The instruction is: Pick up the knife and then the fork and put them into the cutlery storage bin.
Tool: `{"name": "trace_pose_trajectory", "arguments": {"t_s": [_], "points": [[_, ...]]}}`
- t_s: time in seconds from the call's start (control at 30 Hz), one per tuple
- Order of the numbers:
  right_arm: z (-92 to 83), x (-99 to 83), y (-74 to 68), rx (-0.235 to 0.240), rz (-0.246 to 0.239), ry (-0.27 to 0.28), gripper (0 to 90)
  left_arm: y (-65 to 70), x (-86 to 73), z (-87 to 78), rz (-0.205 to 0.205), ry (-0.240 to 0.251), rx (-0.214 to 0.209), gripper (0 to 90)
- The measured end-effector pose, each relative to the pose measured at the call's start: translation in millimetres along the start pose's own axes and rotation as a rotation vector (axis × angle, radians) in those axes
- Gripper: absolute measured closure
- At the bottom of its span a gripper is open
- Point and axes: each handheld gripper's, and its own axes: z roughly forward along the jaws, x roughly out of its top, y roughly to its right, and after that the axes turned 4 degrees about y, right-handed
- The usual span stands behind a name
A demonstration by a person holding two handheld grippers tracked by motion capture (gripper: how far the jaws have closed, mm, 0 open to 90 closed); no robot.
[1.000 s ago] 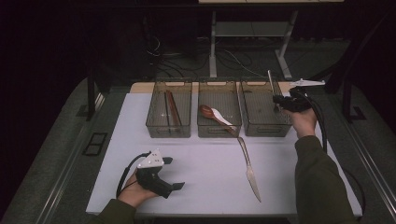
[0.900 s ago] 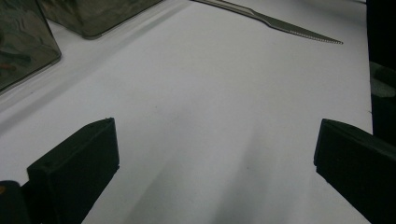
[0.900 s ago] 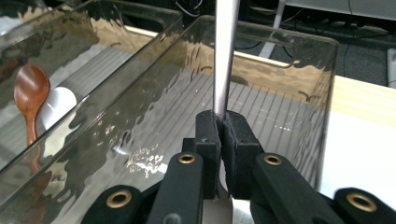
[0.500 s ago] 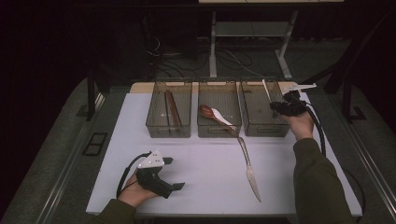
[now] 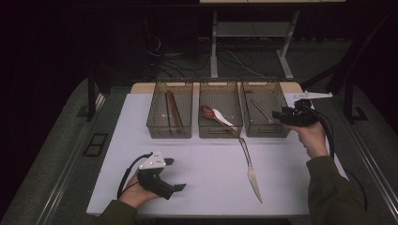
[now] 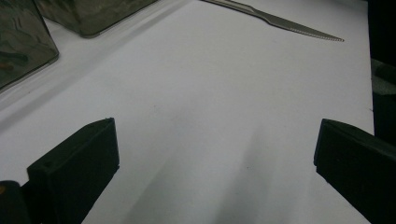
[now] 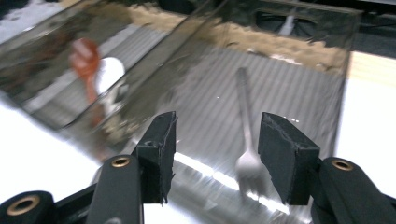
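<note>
Right gripper (image 5: 278, 114) held at the right-hand edge of the right bin (image 5: 281, 132), pointing in over it. Its jaws had just been opening; they stood apart with nothing pinched between them. In the right gripper view (image 7: 212, 154) the fork (image 7: 246, 135) lay flat on the ribbed floor of that bin, tines toward the camera, seen through the gap between the jaws but below them and clear of the pads. From the high view the fork (image 5: 259, 109) ran diagonally across the bin floor.

Left gripper (image 5: 176, 177) rested low near the front left of the white worktop (image 5: 206, 187), in the person's left hand. Jaws spread wide, released, only bare worktop between them in the left gripper view (image 6: 215, 154).

Middle bin (image 5: 220, 131) held a red spoon (image 5: 207, 111) and a white spoon (image 5: 223, 117), overlapping, the handles leaning on the front wall. Left bin (image 5: 169, 132) held brown chopsticks (image 5: 173, 108). A knife (image 5: 249, 169) lay loose on the worktop in front of the middle and right bins, blade toward the person.
</note>
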Motion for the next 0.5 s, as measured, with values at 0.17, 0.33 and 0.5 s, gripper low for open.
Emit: {"name": "trace_pose_trajectory", "arguments": {"t_s": [0.17,0.33,0.5], "points": [[-16.4,-13.9,-17.4,0.047,-0.023,-0.013,52.6,0.4,0.0,-0.1,-0.001,0.001,0.003,0.0],[-22.4,-33.5,-32.2,0.089,-0.059,-0.072,64.9,-0.3,-0.1,-0.2,-0.002,0.004,0.006,0.0],[-25.2,-50.0,-48.8,0.144,-0.103,-0.153,80.6,0.4,-0.1,-1.3,0.0,0.003,0.008,0.0]]}}
